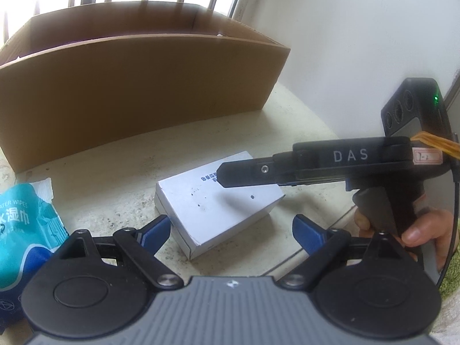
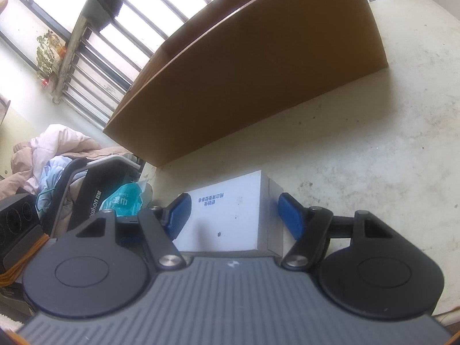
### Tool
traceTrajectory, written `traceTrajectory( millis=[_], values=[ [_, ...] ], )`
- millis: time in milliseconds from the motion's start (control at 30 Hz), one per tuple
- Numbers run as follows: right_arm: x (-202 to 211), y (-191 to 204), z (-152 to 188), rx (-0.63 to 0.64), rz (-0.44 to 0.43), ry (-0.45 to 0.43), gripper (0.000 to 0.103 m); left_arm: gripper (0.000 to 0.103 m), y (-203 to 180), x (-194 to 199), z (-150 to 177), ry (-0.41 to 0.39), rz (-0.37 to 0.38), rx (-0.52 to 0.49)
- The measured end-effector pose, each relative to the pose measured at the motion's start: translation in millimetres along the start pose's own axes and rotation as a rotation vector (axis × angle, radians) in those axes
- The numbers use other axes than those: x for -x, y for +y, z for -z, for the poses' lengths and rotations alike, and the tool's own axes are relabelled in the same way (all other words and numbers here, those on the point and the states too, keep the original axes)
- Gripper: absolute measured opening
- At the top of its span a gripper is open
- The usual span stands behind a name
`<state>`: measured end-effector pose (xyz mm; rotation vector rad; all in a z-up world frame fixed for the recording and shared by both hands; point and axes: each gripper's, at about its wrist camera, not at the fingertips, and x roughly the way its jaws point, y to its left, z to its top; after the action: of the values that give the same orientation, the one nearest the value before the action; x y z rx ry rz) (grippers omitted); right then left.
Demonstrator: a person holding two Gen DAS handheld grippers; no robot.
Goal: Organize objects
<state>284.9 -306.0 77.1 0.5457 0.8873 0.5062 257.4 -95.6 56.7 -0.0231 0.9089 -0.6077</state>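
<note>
A small white box with blue print lies on the pale table. My left gripper is open just in front of it, one blue finger beside its near left corner. My right gripper is open with the white box between its blue fingers, which stand a little off the box's sides. In the left wrist view the right gripper's black finger reaches over the box from the right. A teal pack of wet wipes lies at the left.
A large open cardboard box stands behind the white box, in front of a barred window. A white wall bounds the right. In the right wrist view, clothes and a black chair sit beyond the table's left edge.
</note>
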Motion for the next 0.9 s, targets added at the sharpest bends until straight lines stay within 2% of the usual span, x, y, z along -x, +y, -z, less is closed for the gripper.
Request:
traceTrajectory(
  millis=[400, 600, 667, 767, 900],
  values=[
    [-3.7, -13.8, -0.6, -0.040, -0.093, -0.012, 0.081, 0.096, -3.3, -18.6, -8.2, 0.032, -0.052, -0.010],
    [-0.6, -13.5, -5.5, -0.015, -0.049, 0.002, 0.082, 0.096, -13.1, -21.9, -9.0, 0.045, 0.002, -0.021],
    [1.4, -14.2, -6.6, -0.003, -0.029, -0.002, 0.083, 0.096, -16.8, -23.7, -7.8, 0.042, -0.005, -0.039],
    [3.1, -18.2, -6.0, -0.016, -0.044, -0.011, 0.086, 0.096, -15.6, -26.6, -7.1, 0.043, -0.007, -0.037],
    [2.7, -20.4, -4.1, -0.041, -0.074, -0.029, 0.095, 0.096, -13.4, -27.4, -6.6, 0.040, 0.002, -0.028]
  ],
)
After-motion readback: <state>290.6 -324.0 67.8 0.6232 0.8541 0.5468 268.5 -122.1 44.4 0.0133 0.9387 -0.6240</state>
